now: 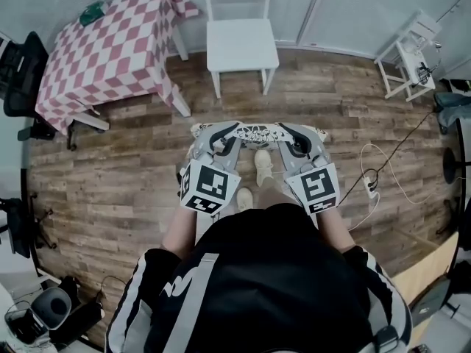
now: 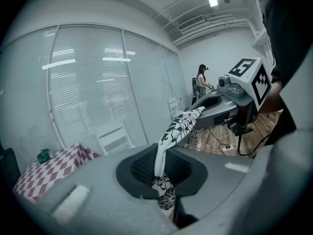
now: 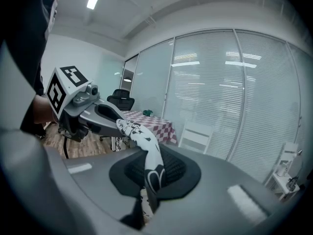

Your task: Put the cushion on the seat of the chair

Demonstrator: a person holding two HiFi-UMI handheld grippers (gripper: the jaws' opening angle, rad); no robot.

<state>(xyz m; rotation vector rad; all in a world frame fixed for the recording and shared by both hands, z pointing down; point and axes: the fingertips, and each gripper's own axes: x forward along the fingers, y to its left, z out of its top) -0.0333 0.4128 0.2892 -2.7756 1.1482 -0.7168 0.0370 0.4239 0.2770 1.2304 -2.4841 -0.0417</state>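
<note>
1. We hold the cushion [image 1: 254,133], white with a black pattern, stretched between the two grippers just in front of our body and above the wooden floor [image 1: 110,168].
2. The left gripper [image 1: 219,137] is clamped tight on the cushion's left edge. In the left gripper view the patterned fabric is pinched between the dark pads and runs on toward the other gripper.
3. The right gripper [image 1: 293,138] is clamped just as tightly on the cushion's right edge, with a fold of the fabric squeezed between its pads.
4. The white chair [image 1: 240,43] stands on the far side of the floor, facing us, well apart from the cushion. The cushion is not on its seat.
5. A table under a red and white checked cloth [image 1: 110,50] stands at the far left, just beside the chair, with a small green thing [image 1: 93,11] on its far corner.
6. A black office chair [image 1: 22,72] sits at the left edge, near the table.
7. A small white stand [image 1: 408,61] is at the far right.
8. A white cable with a power strip [image 1: 370,186] lies on the floor to our right.
9. Our light shoes [image 1: 263,164] show below the cushion, between the grippers.
</note>
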